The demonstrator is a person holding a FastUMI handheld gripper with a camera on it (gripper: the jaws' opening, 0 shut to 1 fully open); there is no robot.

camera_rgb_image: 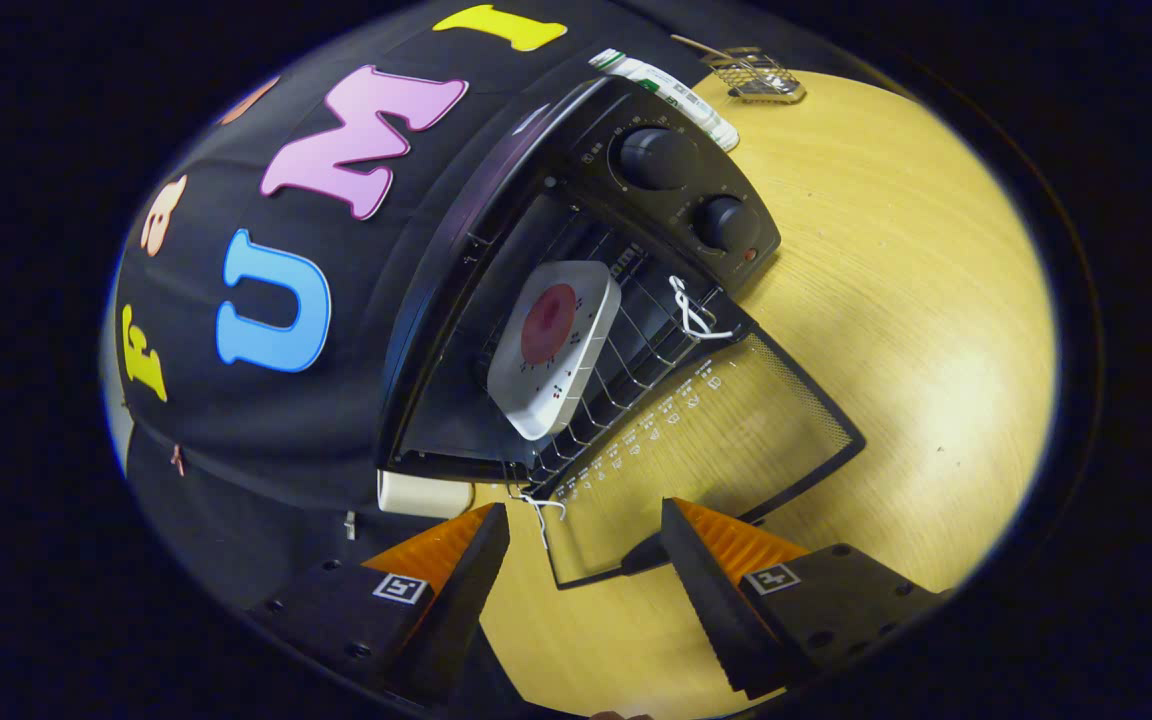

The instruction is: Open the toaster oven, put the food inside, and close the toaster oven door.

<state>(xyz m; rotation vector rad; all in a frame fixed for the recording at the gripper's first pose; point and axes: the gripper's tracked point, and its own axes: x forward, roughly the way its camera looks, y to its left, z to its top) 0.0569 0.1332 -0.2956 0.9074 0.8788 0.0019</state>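
Gripper [584, 540]: fingers spread wide, released, grasping nothing.
Oven [576, 290]: at 12 o'clock beyond the fingers, on the wooden table [916, 330].
Door [706, 450]: dropped flat open, its front edge between the fingertips.
Food [548, 323]: red patty on a white tray [556, 345], sitting on the rack [636, 350] inside.
Knobs [658, 158]: 2, at 1 o'clock.
Basket [756, 76]: small wire one, far across the table, well apart from the oven.

We see the gripper [584, 530] at bottom centre of frame, fingers [476, 570] spread wide apart, nothing clamped between them.
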